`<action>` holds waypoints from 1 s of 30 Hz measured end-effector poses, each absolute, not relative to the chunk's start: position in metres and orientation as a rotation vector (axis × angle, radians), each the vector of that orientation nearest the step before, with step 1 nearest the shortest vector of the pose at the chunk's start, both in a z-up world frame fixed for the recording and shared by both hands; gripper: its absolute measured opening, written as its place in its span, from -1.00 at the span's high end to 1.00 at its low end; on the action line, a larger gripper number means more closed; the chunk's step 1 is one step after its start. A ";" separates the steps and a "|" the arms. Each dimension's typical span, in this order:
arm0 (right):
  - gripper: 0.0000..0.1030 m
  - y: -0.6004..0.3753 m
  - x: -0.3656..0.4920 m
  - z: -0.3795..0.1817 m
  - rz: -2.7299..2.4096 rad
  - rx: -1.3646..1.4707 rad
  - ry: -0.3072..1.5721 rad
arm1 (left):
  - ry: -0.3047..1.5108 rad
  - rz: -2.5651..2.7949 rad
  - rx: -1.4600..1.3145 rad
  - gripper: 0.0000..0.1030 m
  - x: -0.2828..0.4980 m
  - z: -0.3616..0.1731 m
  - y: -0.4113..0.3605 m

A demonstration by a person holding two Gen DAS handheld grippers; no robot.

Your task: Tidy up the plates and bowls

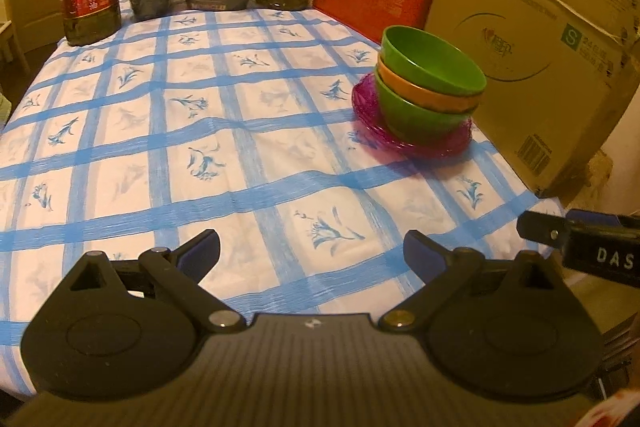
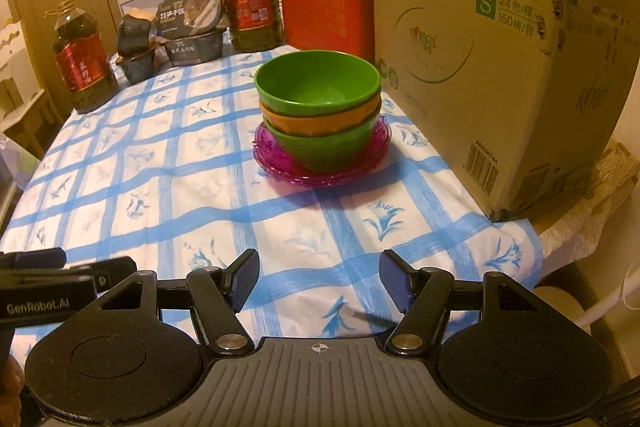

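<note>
We saw both tongs spread, empty: left gripper (image 1: 312, 253) beside "DAS" tag, right gripper (image 2: 319, 279) beside "GenRobot.AI". Cardboard box (image 2: 472, 67), upper right, read "S", "24", "150". Bowl stack (image 2: 318, 111) sat on purple plates (image 2: 276, 159).

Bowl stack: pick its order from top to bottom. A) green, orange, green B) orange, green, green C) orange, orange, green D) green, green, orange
A: a green bowl tops the stack, an orange bowl sits nested under it, and another green bowl rests lowest on the purple plates.
</note>
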State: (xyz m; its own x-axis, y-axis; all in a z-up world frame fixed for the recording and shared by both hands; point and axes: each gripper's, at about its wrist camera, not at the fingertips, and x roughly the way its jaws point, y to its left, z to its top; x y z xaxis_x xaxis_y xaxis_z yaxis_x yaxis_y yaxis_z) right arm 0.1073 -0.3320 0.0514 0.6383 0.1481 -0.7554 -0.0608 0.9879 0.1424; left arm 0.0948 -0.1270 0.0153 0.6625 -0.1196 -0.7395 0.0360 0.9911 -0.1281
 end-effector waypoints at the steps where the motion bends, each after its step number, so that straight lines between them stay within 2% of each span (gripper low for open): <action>1: -0.29 -0.332 0.106 0.051 0.123 0.110 0.872 | 0.841 -0.085 -0.104 -0.89 0.094 0.016 -0.127; 30: -0.29 -0.327 0.098 0.050 0.128 0.115 0.882 | 0.815 -0.092 -0.101 -0.89 0.087 0.020 -0.128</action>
